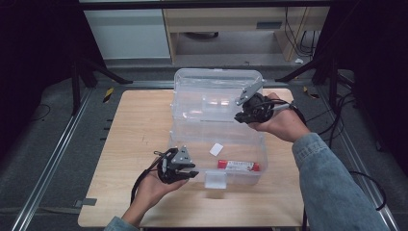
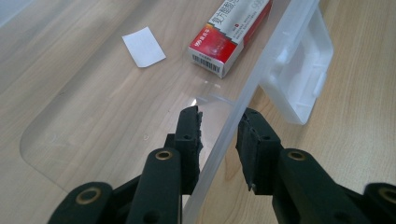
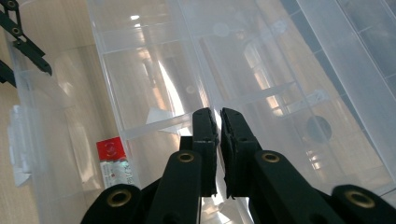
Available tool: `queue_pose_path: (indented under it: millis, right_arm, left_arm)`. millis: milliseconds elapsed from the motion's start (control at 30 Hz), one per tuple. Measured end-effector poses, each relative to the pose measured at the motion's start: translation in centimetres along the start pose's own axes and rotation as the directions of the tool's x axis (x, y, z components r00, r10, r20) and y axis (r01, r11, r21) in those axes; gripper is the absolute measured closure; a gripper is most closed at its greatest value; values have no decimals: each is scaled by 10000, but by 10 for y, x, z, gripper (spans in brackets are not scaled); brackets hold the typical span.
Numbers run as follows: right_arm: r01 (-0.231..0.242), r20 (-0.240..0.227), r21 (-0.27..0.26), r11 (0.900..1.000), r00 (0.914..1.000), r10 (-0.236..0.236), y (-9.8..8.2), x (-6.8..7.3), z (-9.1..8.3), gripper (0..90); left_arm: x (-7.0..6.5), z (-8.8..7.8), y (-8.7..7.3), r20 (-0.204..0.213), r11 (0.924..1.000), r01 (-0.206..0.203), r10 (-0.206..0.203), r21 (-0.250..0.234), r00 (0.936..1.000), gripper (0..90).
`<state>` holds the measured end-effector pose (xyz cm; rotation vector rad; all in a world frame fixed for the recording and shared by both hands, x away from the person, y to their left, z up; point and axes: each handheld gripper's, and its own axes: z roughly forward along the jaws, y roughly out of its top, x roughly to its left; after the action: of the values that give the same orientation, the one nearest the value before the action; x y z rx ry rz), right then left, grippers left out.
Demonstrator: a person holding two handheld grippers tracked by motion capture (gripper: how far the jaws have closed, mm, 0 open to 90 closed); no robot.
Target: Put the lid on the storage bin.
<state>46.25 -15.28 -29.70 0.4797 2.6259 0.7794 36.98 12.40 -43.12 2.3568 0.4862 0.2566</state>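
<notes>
High view: a clear box [image 1: 219, 144] stands on the worktop [image 1: 130, 125] with its lid [image 1: 211, 94] raised at the far side. A red and white carton [image 1: 238, 165] lies inside near the box's front wall, long axis along that wall, with a white slip [image 1: 216, 149] just behind it. The left gripper [image 1: 185, 168] sits at the box's front left corner and is the nearer to the carton; the right gripper [image 1: 243, 113] is at the lid's right edge.

Left gripper view: the jaws stand partly open, straddling the box's front wall, not clenched. The carton lies ahead, inside the wall.

Right gripper view: the jaws are nearly closed on a thin clear edge of the lid, apparently gripping it.
</notes>
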Motion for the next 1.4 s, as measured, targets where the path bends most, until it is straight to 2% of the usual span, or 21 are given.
queue_pose_path:
  millis: [233, 400, 633, 900, 1400]
  right_arm:
    - [-20, 24, 30, 10000, 10000, 20, 0, -5, 1, 848]
    - [-67, -38, -22, 10000, 10000, 67, -1, -8, 1, 852]
    - [46, -156, -219, 9997, 9999, -49, -7, 1, -4, 857]
    - [-46, -93, -472, 9989, 9999, 42, -15, 15, -10, 856]
    - [19, -117, -723, 9974, 9999, -27, -24, 31, -14, 856]
  left_arm:
    - [5, 4, 4, -89, 9999, 129, -129, -4, 9999, 685]
    - [5, 5, 6, -157, 10000, 51, -51, 8, 9999, 680]
    - [4, 5, 6, -245, 10000, 13, -13, -22, 9997, 677]
    - [2, 5, 6, -328, 10000, -33, 34, 26, 9995, 672]
    - [-3, 5, 6, -363, 10000, -22, 24, 66, 9993, 670]
